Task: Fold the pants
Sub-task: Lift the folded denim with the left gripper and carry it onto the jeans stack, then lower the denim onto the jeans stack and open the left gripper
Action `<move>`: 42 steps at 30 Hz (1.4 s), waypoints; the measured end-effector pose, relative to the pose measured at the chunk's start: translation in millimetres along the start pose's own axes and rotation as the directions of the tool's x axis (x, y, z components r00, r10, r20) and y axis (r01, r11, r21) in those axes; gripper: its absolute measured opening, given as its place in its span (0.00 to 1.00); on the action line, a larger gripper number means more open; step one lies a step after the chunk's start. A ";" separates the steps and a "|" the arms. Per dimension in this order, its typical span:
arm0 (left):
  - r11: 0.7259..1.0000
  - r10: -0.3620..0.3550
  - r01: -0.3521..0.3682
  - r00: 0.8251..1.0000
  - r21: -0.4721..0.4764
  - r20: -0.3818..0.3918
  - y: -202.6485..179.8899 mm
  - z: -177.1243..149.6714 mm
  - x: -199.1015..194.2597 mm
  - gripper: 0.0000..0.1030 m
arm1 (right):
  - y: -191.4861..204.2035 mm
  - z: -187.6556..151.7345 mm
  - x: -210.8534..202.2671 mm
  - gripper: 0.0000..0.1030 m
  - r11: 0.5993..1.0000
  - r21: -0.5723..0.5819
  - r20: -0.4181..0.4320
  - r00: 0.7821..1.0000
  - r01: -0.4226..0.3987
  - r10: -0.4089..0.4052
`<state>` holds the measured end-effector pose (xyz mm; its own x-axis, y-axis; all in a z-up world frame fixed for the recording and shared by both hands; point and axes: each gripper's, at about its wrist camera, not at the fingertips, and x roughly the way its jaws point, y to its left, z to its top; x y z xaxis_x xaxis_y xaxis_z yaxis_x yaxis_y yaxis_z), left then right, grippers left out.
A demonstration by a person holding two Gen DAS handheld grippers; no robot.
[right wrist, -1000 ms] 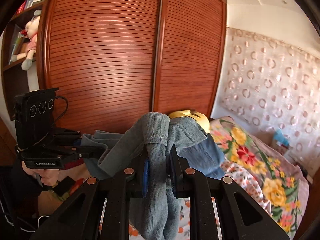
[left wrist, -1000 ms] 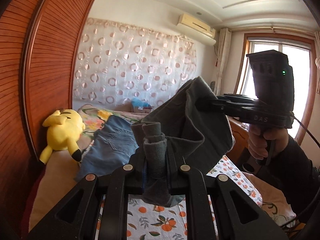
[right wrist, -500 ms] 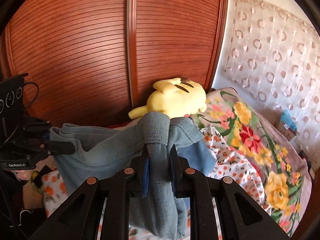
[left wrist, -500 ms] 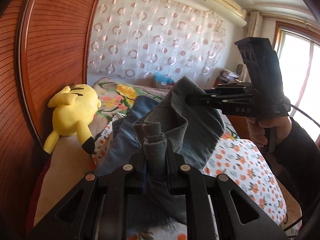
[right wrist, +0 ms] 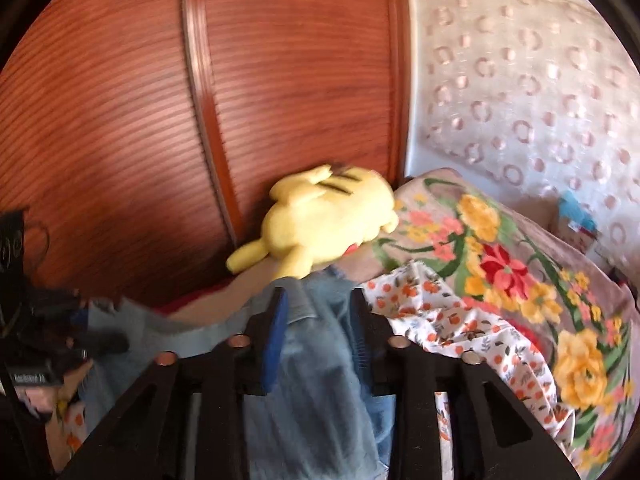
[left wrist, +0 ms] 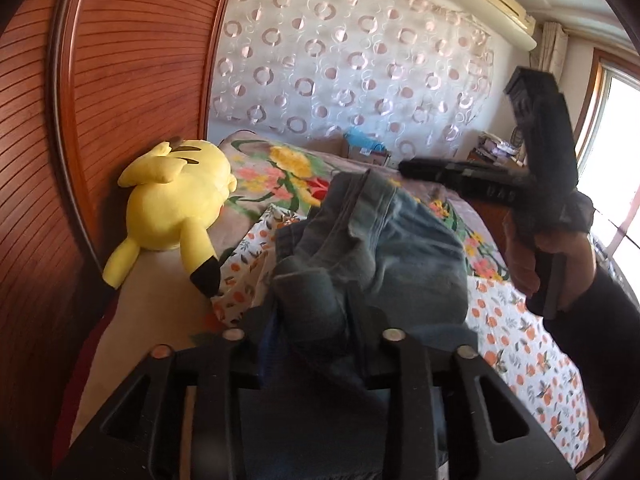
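Jeans (left wrist: 384, 240) have come down onto the bed (left wrist: 520, 344); both your left hand-held gripper (left wrist: 316, 316) and right hand-held gripper (right wrist: 320, 320) are opening, denim loose between their jaws, so this fold is laid

Both wrist cams sit close over the bed (left wrist: 520, 340), angled down. Left faces the curtain wall (left wrist: 340, 60); right faces the wardrobe (right wrist: 180, 120). Shared: yellow plush (left wrist: 176, 200) at 10 and 12 o'clock.

A bed (left wrist: 520, 344) under a white orange-print sheet is carrying faded blue denim pants (left wrist: 384, 240) lying just ahead of the tool, a yellow plush toy (left wrist: 176, 200) ahead-left, and a floral blanket (right wrist: 520, 264) beyond.
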<state>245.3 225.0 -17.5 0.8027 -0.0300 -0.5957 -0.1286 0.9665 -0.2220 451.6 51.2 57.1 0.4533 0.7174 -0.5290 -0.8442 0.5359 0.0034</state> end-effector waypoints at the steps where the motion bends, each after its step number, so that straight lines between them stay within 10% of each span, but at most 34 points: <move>1: 1.000 0.003 -0.003 1.000 0.008 0.002 -2.2 -2.9 -3.9 0.45 | 5.1 -1.5 -3.8 0.40 1.000 0.011 0.017 1.000 0.025 -0.025; 12: 0.997 -0.069 0.069 0.998 0.032 -0.005 -30.8 -41.2 -27.8 0.49 | 28.4 -87.6 -46.5 0.40 0.996 0.073 0.002 0.999 0.045 -0.046; 24: 0.991 -0.094 0.097 0.995 0.095 -0.031 -62.6 -60.6 -24.3 0.48 | -1.9 -96.0 -34.8 0.47 0.967 0.255 -0.011 1.000 -0.021 0.024; 27: 0.989 -0.085 0.090 0.995 0.120 -0.042 -67.8 -64.7 -20.2 0.28 | -10.4 -95.3 -29.3 0.47 0.957 0.287 -0.007 0.999 -0.049 0.053; 31: 0.986 -0.084 0.088 0.996 0.139 -0.031 -66.3 -66.9 -20.8 0.07 | -15.0 -87.4 -28.1 0.15 0.962 0.266 0.016 0.998 -0.060 0.058; 42: 0.990 -0.080 0.083 0.996 0.113 -0.028 -65.4 -79.8 -38.9 0.05 | -5.2 -83.7 -11.7 0.11 0.980 0.197 0.006 0.999 0.040 -0.042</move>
<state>176.1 142.6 -41.5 0.7937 -0.1147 -0.5974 0.0053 0.9833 -0.1817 426.7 2.7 -7.7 0.4897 0.6972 -0.5235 -0.7529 0.6410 0.1494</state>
